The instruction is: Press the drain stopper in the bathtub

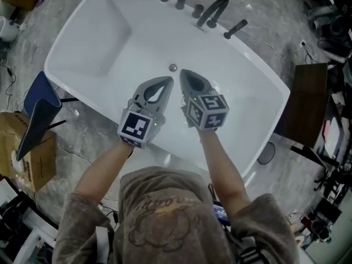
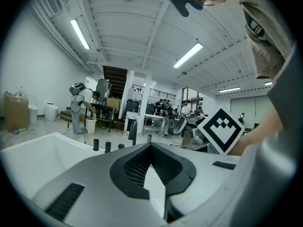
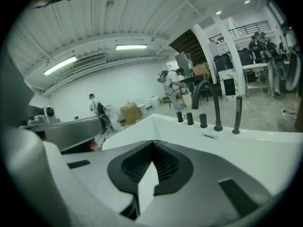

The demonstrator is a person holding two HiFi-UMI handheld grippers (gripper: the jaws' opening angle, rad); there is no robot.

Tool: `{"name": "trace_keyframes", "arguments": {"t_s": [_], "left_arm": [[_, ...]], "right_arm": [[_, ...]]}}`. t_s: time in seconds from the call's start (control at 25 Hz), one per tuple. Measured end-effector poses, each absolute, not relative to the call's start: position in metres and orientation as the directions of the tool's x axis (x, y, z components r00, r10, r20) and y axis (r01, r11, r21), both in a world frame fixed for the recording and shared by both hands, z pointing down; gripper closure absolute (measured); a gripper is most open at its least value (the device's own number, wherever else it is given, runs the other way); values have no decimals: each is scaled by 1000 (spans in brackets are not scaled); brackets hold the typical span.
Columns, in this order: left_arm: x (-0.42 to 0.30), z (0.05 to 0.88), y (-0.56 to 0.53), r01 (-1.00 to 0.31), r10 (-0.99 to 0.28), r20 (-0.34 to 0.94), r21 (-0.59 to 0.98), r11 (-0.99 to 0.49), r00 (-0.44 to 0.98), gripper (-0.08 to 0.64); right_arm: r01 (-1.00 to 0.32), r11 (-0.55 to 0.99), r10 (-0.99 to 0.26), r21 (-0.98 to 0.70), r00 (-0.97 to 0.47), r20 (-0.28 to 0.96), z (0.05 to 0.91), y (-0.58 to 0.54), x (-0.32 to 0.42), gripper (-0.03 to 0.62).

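Observation:
The small round metal drain stopper (image 1: pixel 172 67) sits in the floor of the white bathtub (image 1: pixel 99 43), near its far side. Both grippers hang above the tub, side by side, tips pointing toward the stopper. My left gripper (image 1: pixel 169 80) is shut and empty, its tip just short of the stopper on the near side. The right gripper (image 1: pixel 183 72) is also shut and empty, its tip a little right of the stopper. In the left gripper view the jaws (image 2: pixel 151 145) meet in a closed point. The right gripper view shows the same closed jaws (image 3: pixel 152 143). Neither gripper view shows the stopper.
A black curved faucet (image 1: pixel 212 11), several black knobs (image 1: pixel 180 1) and a hand shower (image 1: pixel 235 28) line the tub's far rim. A blue board (image 1: pixel 38 111) and cardboard box (image 1: pixel 36 161) stand at left, a dark table (image 1: pixel 305 103) at right. Cables lie on the floor.

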State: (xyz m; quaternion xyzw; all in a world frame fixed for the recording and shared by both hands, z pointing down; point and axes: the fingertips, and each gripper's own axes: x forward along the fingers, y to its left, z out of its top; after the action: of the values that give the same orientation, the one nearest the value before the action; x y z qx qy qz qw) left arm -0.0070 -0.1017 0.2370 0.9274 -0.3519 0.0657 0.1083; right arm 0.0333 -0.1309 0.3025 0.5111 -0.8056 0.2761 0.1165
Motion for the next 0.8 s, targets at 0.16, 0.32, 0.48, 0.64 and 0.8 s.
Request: {"name": "trace_keyframes", "arguments": {"t_s": [0.16, 0.32, 0.48, 0.64, 0.8], "left_arm": [[-4, 201, -75, -644, -614, 204, 146, -751, 762, 555], [-2, 175, -53, -627, -594, 209, 164, -762, 777, 555], [1, 149, -33, -623, -597, 188, 143, -769, 780, 555], [1, 129, -15, -613, -592, 168, 129, -779, 788, 555], [0, 115, 8, -597, -576, 168, 136, -790, 800, 555]], "right_arm": [[-857, 398, -756, -328, -509, 412, 252, -99, 31, 595], [-812, 478, -742, -333, -577, 342, 212, -68, 32, 595], [-771, 530, -720, -354, -629, 293, 183, -36, 35, 595], [-756, 561, -722, -338, -647, 247, 157, -7, 41, 594], [-743, 580, -723, -335, -659, 209, 133, 21, 43, 594]]}}
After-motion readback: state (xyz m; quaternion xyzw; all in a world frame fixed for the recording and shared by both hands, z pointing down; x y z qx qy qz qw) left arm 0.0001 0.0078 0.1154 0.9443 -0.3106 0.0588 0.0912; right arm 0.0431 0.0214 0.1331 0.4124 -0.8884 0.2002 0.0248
